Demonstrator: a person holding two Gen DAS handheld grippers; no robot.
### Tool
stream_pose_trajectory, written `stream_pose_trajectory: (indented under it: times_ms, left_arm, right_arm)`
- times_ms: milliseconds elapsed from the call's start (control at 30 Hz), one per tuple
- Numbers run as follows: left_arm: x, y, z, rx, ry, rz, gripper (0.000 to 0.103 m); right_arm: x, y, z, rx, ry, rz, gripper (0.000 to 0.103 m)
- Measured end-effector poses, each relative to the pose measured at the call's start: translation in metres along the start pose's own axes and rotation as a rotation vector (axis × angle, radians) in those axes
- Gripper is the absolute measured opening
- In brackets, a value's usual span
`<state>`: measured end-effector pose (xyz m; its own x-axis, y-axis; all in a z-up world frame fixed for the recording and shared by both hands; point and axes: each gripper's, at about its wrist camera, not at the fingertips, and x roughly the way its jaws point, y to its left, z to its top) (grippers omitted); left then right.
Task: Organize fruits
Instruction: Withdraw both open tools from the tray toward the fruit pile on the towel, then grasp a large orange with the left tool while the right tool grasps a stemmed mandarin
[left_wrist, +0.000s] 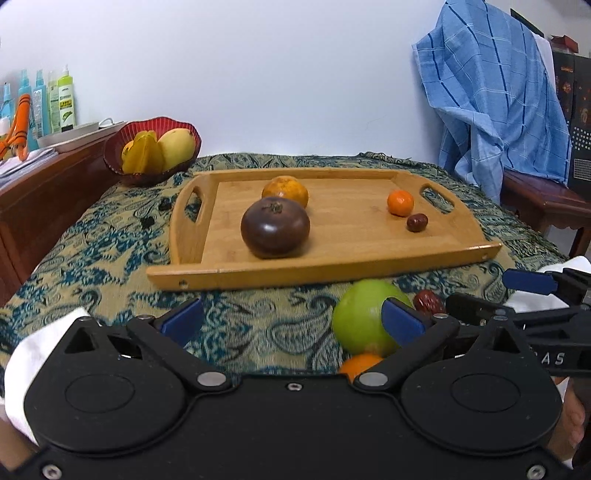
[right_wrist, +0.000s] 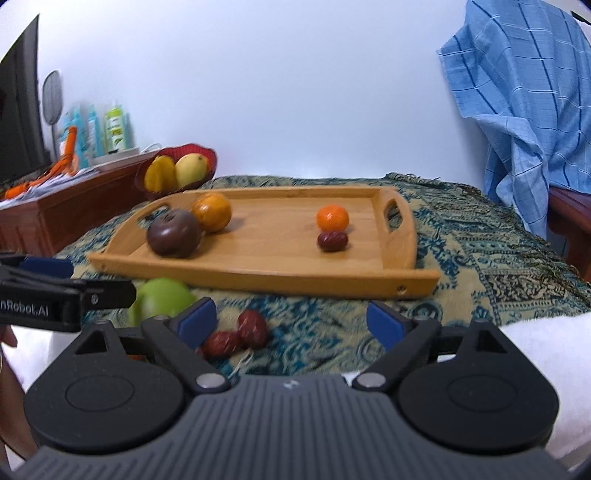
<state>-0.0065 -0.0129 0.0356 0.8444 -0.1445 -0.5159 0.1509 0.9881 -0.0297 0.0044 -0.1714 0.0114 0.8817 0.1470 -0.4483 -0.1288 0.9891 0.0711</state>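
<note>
both claws stand wide with nothing between the pads: the left gripper (left_wrist: 291, 317) and the right gripper (right_wrist: 291, 321) hover low over the near edge of the patterned cloth (left_wrist: 110, 236). just ahead of them, on the cloth before the tray's near rim, lie a green apple (left_wrist: 360, 314), a small orange (left_wrist: 358, 363) half hidden under the left claw, and two dates (right_wrist: 236, 334) touching each other. the wooden tray (left_wrist: 332, 273) sits mid-cloth; toward its left end a dark tomato (left_wrist: 275, 227) rests against a big orange (left_wrist: 285, 190), toward its right end a mandarin (left_wrist: 400, 202) sits just behind one date (left_wrist: 417, 222). at the far left corner a red bowl (left_wrist: 114, 147) holds a starfruit (left_wrist: 144, 153) and a mango (left_wrist: 175, 146).
</note>
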Motion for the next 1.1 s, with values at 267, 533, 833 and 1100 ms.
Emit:
stream_pose_trajectory:
  times_ms: [267,533,833,1100]
  left_arm:
    - [-0.009,-0.003,-0.015,0.028,0.020,-0.016,0.103]
    - [-0.010,-0.002,-0.018,0.006,0.051,-0.053,0.091]
    - [-0.011,-0.007,-0.017,0.017,0.117,-0.145,0.053]
    - [-0.005,-0.010,-0.015,0.000,0.162,-0.194,0.040]
  right_arm:
    - [-0.015,0.017,-0.014,-0.068,0.013,0.038,0.095]
    - [-0.020,0.037,-0.023,-0.141,0.040,0.098,0.090]
    - [-0.019,0.047,-0.026,-0.137,0.053,0.196,0.056]
    - [-0.016,0.059,-0.030,-0.196,0.061,0.216,0.043]
